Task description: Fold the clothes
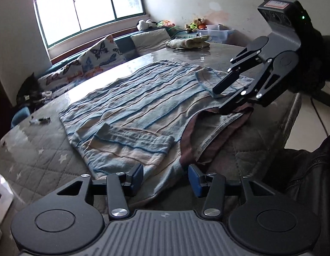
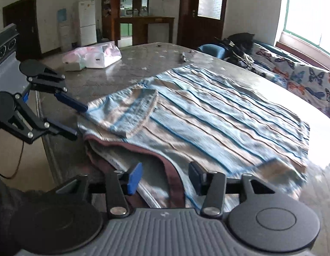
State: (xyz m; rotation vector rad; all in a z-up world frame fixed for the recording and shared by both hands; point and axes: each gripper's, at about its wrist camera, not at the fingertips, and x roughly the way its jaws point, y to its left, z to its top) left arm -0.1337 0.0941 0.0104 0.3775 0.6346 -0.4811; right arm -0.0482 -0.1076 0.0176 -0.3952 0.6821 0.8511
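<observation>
A blue and beige striped T-shirt (image 1: 139, 104) lies flat on the padded table, both sleeves folded inward, its brown collar (image 1: 207, 136) toward me. It also shows in the right wrist view (image 2: 218, 115). My left gripper (image 1: 166, 178) is open just above the shirt's near shoulder. My right gripper (image 2: 165, 178) is open over the collar (image 2: 175, 183). In the left wrist view the right gripper (image 1: 222, 100) hovers open over the far shoulder. In the right wrist view the left gripper (image 2: 77, 119) is open beside the folded sleeve (image 2: 132, 111).
The quilted grey table cover (image 1: 43, 155) has star prints. A folded cloth (image 1: 188, 42) and a plastic box (image 1: 218, 32) sit at the far edge. A pink and white plastic bag (image 2: 94, 55) lies on the table. A butterfly-print sofa (image 2: 297, 79) runs under the window.
</observation>
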